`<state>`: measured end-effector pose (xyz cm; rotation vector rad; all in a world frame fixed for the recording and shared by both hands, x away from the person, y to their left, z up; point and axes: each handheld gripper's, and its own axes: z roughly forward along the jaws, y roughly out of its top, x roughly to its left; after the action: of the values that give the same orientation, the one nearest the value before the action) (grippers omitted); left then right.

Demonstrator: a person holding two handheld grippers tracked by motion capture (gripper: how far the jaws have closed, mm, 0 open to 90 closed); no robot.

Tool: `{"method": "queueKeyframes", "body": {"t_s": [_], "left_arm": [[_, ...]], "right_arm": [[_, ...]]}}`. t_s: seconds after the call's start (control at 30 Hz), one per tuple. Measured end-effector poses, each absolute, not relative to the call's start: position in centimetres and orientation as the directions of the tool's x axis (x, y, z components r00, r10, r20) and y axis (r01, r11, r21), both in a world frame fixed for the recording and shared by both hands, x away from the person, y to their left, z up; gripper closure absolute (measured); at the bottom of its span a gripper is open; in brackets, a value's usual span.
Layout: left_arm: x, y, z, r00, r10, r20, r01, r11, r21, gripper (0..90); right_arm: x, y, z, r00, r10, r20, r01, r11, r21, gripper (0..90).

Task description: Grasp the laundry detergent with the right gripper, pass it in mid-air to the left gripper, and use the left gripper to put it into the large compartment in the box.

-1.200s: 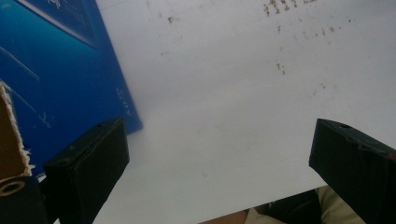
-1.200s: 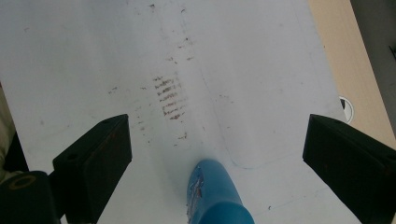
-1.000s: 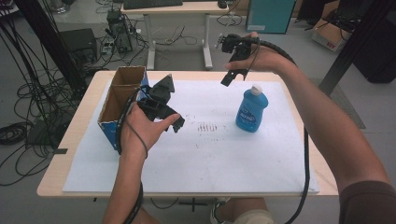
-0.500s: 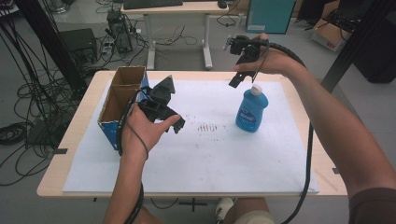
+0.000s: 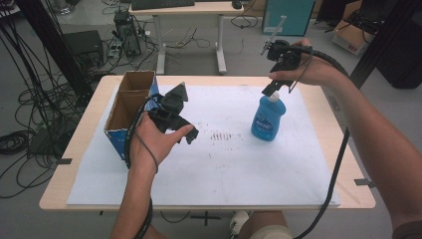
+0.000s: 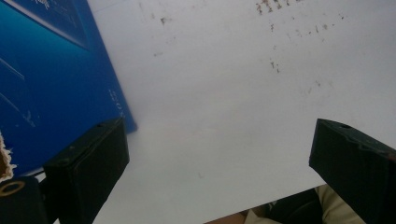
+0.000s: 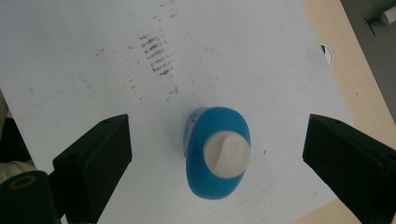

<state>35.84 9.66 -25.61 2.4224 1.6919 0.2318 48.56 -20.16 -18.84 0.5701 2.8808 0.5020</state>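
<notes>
One blue plastic bottle with a white cap (image 5: 268, 118) stands upright on the white sheet (image 5: 219, 164) that covers most of the light wooden table (image 5: 343, 124). It is right of the sheet's middle, well inside the far and right edges, with bare sheet all around it. Its long axis runs straight up, cap at the top; in the right gripper view the cap faces the camera and the bottle's body is wider one way than the other.

The right gripper (image 5: 271, 88) hangs just above the cap, pointing down. Its fingers (image 7: 93, 158) stand wide apart on either side of the bottle without touching it.

One open blue cardboard box (image 5: 130, 107), its brown inside split into two compartments, stands at the left of the sheet, close to the table's left edge. The left gripper (image 5: 186, 132) is held just right of the box, above the sheet; its fingers (image 6: 88, 163) are wide with nothing between them, one close to the box's blue wall.

A patch of brown marks (image 5: 221, 135) lies on the sheet between box and bottle; the near half of the sheet is open.
</notes>
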Motion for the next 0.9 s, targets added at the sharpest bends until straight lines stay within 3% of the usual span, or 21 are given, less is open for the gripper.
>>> {"method": "queueKeyframes", "body": {"t_s": [0.9], "left_arm": [[36.2, 9.3, -26.7, 0.355, 0.935, 0.018, 0.906, -0.349, 0.239, 5.3]], "right_arm": [[44.8, -28.6, -23.0, -0.860, 0.506, -0.063, 0.415, 0.768, 0.488, 5.6]]}}
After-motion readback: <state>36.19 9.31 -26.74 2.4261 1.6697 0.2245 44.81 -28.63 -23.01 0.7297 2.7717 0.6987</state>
